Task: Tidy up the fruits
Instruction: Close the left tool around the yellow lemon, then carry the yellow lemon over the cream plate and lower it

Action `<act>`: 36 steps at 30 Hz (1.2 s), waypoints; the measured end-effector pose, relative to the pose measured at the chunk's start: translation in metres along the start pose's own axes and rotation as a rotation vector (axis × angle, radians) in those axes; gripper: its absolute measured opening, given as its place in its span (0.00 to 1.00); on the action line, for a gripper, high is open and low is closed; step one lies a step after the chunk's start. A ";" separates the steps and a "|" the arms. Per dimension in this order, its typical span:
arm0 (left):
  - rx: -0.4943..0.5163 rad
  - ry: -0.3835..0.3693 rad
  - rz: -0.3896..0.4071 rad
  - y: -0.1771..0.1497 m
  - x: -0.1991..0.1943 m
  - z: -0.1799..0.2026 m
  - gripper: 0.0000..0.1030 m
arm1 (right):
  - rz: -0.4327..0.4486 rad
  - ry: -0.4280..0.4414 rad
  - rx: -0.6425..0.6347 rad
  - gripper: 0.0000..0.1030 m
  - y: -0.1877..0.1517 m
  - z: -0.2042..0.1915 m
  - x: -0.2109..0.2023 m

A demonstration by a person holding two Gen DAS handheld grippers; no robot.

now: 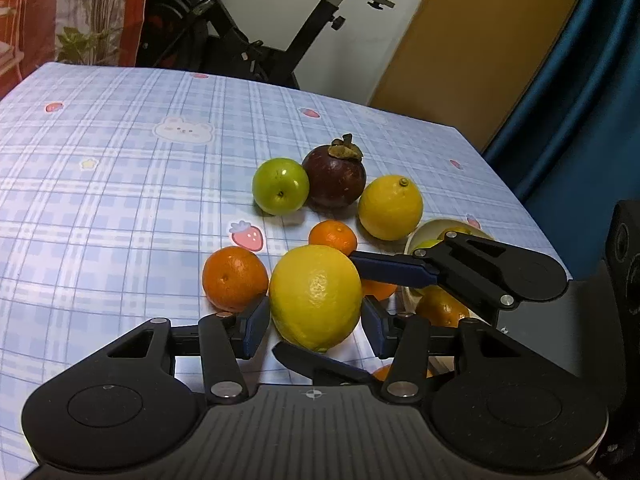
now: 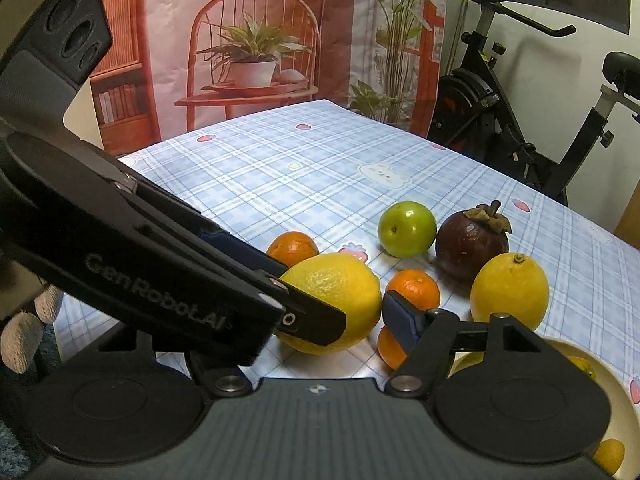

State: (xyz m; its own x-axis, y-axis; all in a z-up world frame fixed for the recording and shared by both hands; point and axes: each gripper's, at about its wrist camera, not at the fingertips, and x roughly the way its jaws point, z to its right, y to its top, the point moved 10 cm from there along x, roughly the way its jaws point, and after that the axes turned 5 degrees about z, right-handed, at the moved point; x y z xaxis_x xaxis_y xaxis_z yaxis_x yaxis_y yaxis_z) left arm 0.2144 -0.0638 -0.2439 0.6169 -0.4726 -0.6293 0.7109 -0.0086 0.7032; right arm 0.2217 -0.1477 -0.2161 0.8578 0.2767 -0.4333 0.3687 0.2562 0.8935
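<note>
A large lemon [image 1: 320,280] rests on the blue plaid cloth, and both grippers meet on it. My left gripper [image 1: 316,326] has its blue pads against the lemon's two sides. My right gripper [image 1: 315,301] comes in from the right, one finger [image 1: 392,270] on the lemon's top edge and the other under its front. In the right wrist view the left gripper's body [image 2: 160,264] hides my near finger, while the far pad [image 2: 398,320] touches the lemon [image 2: 344,292]. Around it lie a green fruit [image 1: 280,186], a mangosteen [image 1: 334,178], a second lemon [image 1: 390,208] and small oranges [image 1: 234,278].
A white bowl [image 1: 424,229] holding several fruits stands at the right, close behind the right gripper. An exercise bike [image 1: 280,40] stands beyond the table's far edge, and a blue curtain [image 1: 580,100] hangs at the right. A grey-gloved hand [image 2: 24,332] shows at the left.
</note>
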 end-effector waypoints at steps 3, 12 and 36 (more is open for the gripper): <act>0.000 0.002 0.007 0.000 0.000 0.000 0.52 | -0.004 -0.012 -0.015 0.70 0.000 -0.001 0.002; 0.002 -0.006 0.026 -0.001 -0.007 0.004 0.52 | 0.010 -0.043 -0.007 0.62 -0.001 -0.001 -0.002; 0.139 -0.104 0.090 0.007 -0.025 0.070 0.51 | 0.125 -0.144 0.107 0.63 0.001 0.019 -0.073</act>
State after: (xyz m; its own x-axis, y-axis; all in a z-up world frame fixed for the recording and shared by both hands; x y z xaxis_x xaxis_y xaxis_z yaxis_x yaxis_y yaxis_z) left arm 0.1802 -0.1140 -0.2000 0.6326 -0.5652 -0.5294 0.5962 -0.0808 0.7987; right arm 0.1663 -0.1855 -0.1809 0.9386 0.1635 -0.3038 0.2854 0.1265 0.9500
